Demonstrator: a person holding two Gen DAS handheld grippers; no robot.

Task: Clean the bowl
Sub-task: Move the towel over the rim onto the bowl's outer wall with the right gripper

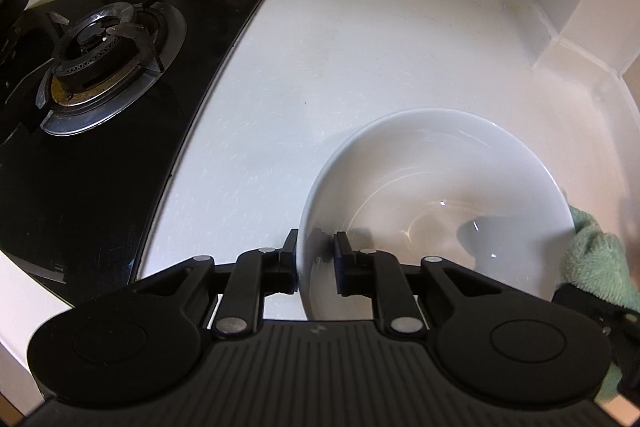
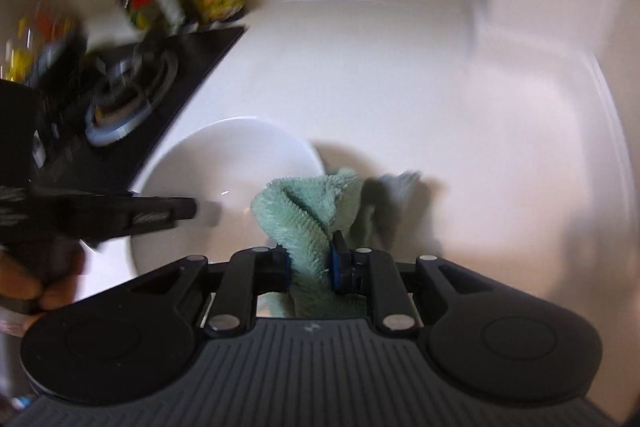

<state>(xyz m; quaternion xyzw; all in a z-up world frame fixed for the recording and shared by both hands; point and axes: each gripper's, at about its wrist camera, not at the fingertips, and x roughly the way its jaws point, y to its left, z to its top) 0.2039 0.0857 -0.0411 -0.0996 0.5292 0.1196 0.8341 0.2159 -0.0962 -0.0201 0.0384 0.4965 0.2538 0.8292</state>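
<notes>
Left wrist view shows the left tongs (image 1: 316,259) pinching the white bowl (image 1: 436,203) by its seven-o'clock rim on the bench (image 1: 360,47), while the right tongs (image 2: 309,263) clamp a green cloth (image 2: 304,211) at its four-o'clock edge, so wiping looks underway, not finished.

two close downward wrist views, both sharing bowl (image 1: 436,195) and stove (image 1: 100,75)
</notes>
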